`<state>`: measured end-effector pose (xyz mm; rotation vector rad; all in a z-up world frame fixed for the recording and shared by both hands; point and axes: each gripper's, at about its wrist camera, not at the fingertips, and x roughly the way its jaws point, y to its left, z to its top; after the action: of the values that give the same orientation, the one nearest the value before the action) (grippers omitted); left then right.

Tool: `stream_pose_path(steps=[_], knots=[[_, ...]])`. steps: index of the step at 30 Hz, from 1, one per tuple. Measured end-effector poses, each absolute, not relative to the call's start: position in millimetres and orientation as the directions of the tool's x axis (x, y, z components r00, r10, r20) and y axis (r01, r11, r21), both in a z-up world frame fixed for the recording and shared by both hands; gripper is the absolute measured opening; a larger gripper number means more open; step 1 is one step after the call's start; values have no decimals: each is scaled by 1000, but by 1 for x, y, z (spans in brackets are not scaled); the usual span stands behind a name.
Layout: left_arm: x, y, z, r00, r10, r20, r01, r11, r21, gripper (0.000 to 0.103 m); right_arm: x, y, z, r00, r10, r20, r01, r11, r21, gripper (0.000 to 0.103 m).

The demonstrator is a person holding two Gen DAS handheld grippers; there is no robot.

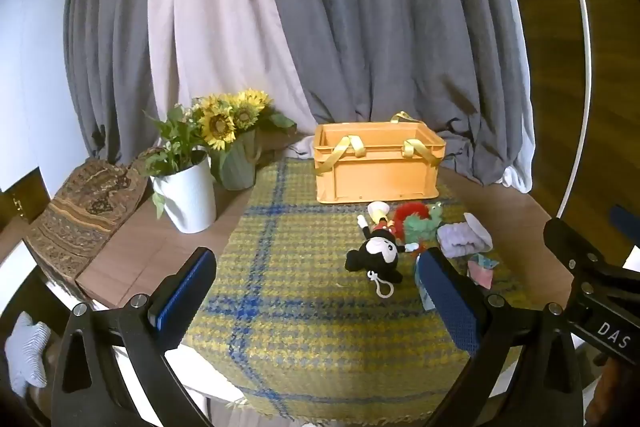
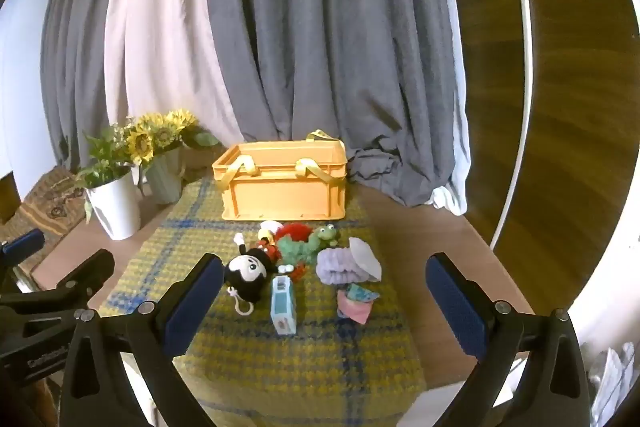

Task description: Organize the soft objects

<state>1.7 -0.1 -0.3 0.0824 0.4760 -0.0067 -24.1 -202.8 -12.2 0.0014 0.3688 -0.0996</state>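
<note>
An orange crate (image 1: 378, 171) (image 2: 286, 193) with yellow strap handles stands at the far end of a yellow and blue plaid cloth (image 1: 280, 287) (image 2: 304, 355). In front of it lie a black and white mouse plush (image 1: 376, 251) (image 2: 250, 273), a green frog plush (image 1: 420, 225) (image 2: 316, 243) on something red, a lilac knitted piece (image 1: 460, 237) (image 2: 340, 267), a small pink and teal fabric pouch (image 1: 482, 269) (image 2: 356, 303) and a pale blue box (image 2: 283, 303). My left gripper (image 1: 320, 291) and my right gripper (image 2: 326, 301) hang open, short of the toys, holding nothing.
Sunflowers in a grey-green vase (image 1: 236, 163) (image 2: 164, 179) and a leafy plant in a white pot (image 1: 188, 195) (image 2: 116, 205) stand at the table's left. A patterned cushion (image 1: 80, 211) lies further left. Grey and white curtains (image 1: 320, 27) hang behind.
</note>
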Motion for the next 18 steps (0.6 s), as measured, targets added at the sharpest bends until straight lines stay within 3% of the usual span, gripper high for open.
stream_pose_path(steps=[3,4,18], knots=[[3,-1,0,889,16,-458,24,996,82,103,-25,-203,-12,929,-92,-360,97,995,-2,102],[-9,-3,6,908,14,-418,22,996,81,103,-26,-203,-11,930,-93,-356,97,995,-7,102],[-16,-3,37,912,28,-410,10,996,89,103,-49,-205,1,937,-97,-336,100,995,-8,102]])
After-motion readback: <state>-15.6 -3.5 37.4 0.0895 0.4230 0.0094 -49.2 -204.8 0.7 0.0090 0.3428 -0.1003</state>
